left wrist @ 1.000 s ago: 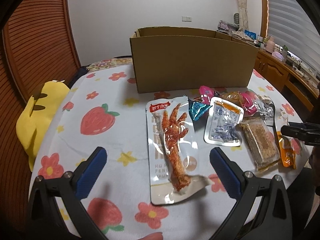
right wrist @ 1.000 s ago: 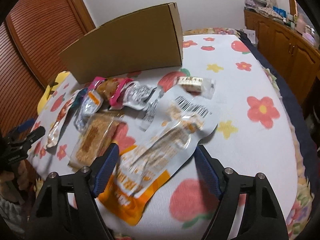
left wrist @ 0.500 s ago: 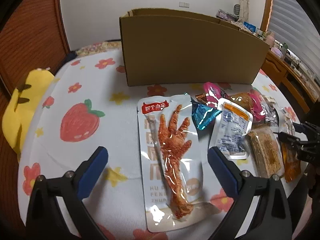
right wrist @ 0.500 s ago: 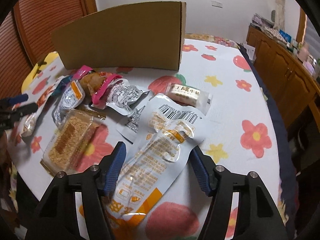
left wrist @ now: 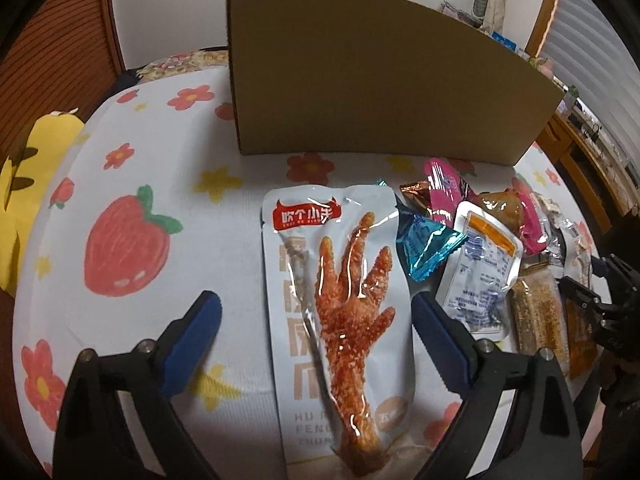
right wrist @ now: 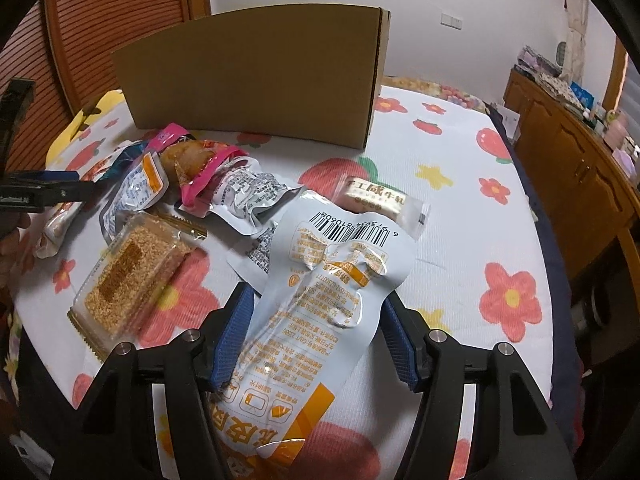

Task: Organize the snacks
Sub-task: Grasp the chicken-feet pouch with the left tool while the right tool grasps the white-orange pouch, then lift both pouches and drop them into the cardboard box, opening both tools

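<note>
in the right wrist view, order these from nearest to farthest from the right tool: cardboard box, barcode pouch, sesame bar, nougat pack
1. barcode pouch: lying between the fingers of the right tool, which is open.
2. sesame bar: just to the left.
3. nougat pack: beyond the pouch's far end, slightly to the right.
4. cardboard box: standing at the back of the table.

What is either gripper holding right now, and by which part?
Nothing is held. The left gripper is open, straddling the chicken-foot packet. The right gripper is open around the lower half of the barcode pouch, fingers not clamped.
</note>
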A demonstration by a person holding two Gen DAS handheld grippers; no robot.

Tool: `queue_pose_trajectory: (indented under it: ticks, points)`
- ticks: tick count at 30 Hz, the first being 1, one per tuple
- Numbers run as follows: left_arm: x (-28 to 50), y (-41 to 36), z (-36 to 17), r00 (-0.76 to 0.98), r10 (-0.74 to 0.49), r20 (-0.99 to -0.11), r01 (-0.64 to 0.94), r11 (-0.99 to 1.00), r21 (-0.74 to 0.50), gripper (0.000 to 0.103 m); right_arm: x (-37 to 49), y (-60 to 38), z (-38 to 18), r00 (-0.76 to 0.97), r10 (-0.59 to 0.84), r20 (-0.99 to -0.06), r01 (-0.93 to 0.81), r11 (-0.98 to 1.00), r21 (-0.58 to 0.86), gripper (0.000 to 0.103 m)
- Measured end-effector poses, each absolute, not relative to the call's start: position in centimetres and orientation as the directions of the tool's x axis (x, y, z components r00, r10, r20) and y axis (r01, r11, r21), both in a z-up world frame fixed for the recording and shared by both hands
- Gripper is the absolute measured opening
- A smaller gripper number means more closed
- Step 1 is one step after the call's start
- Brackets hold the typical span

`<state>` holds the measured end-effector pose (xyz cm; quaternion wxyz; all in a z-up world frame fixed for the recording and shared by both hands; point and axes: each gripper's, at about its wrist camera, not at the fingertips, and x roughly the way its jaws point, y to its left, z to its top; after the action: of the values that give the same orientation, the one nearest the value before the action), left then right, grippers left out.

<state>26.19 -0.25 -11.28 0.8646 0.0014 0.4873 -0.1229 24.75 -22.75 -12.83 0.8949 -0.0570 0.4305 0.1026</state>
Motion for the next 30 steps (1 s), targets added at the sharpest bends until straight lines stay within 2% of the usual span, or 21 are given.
queue_pose_trajectory:
  ticks: [5,9,13,24,30]
  points:
    - [26.4,-1.1,-11.3,0.487,-0.198,-0.851,0.245,0.966,-0.085,0.089,24.7,-22.7,-12.8,0.611,0.138,-0.78,-0.231,0.973,-0.009,0.066]
    - [26.7,-1.6,-11.1,0.485,-0.183,-0.855,0.28,0.959,-0.046,0.072,25.2,-22.6,-12.8,0.607,0.138,-0.783,-0.23,0.973,-0.007,0.069]
    - [26.6,-1.2,-10.9,0.482,-0.222,-0.848,0.298,0.951,-0.08,0.067,25.9,-22.4,-12.9,0.598,0.133,-0.791,-0.224,0.975,-0.006,0.076]
    - [25.0,0.6,-10.2,0.5,-0.294,-0.814,0.314,0.938,-0.146,0.062,27.2,-22.6,-12.9,0.567,0.134,-0.813,-0.235,0.972,-0.004,0.081]
    - [24.5,1.7,-9.7,0.526,-0.304,-0.794,0.304,0.939,-0.159,0.062,27.2,-23.0,-12.6,0.582,0.121,-0.804,-0.216,0.976,-0.009,0.057]
